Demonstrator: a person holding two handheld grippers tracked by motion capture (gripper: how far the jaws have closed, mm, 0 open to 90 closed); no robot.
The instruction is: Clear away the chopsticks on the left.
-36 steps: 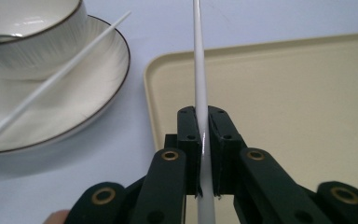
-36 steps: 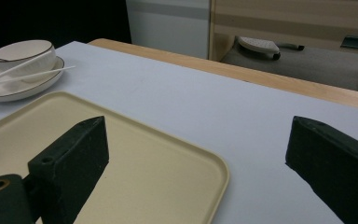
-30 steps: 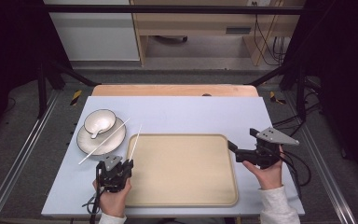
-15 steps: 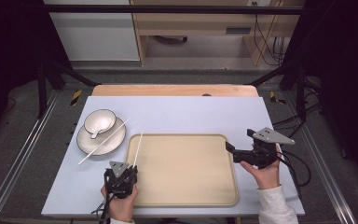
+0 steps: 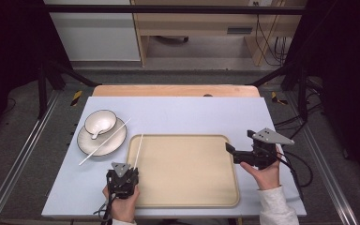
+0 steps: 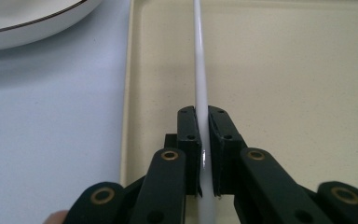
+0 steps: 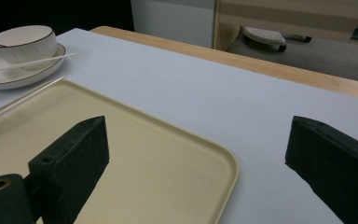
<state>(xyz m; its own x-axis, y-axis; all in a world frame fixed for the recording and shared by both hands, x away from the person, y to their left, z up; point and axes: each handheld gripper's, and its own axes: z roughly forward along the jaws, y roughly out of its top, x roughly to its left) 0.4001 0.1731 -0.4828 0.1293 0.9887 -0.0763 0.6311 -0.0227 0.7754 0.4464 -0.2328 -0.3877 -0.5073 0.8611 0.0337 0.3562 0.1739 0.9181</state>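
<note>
My left gripper (image 5: 130, 170) (image 6: 203, 119) is shut on the near end of a white chopstick (image 5: 138, 150) (image 6: 199, 56). The stick points away from me along the left rim of the beige tray (image 5: 187, 204) (image 6: 289, 70). A second chopstick (image 5: 104, 142) (image 7: 32, 63) lies across the white plate (image 5: 86, 143) (image 7: 9, 78), which holds a bowl (image 5: 99, 122) (image 7: 23, 41) with a spoon in it. My right gripper (image 5: 229, 152) (image 7: 198, 135) stands open over the tray's right rim (image 7: 226, 165), with nothing between its jaws.
The tray and plate rest on a light blue mat (image 5: 192, 117) over a wooden table (image 5: 168, 90). Metal frame rails run along both sides of the table. A cabinet and cables lie on the floor beyond it.
My left gripper has drawn slightly right and nearer, bringing the chopstick over the tray's left rim. My right gripper has shifted left toward the tray.
</note>
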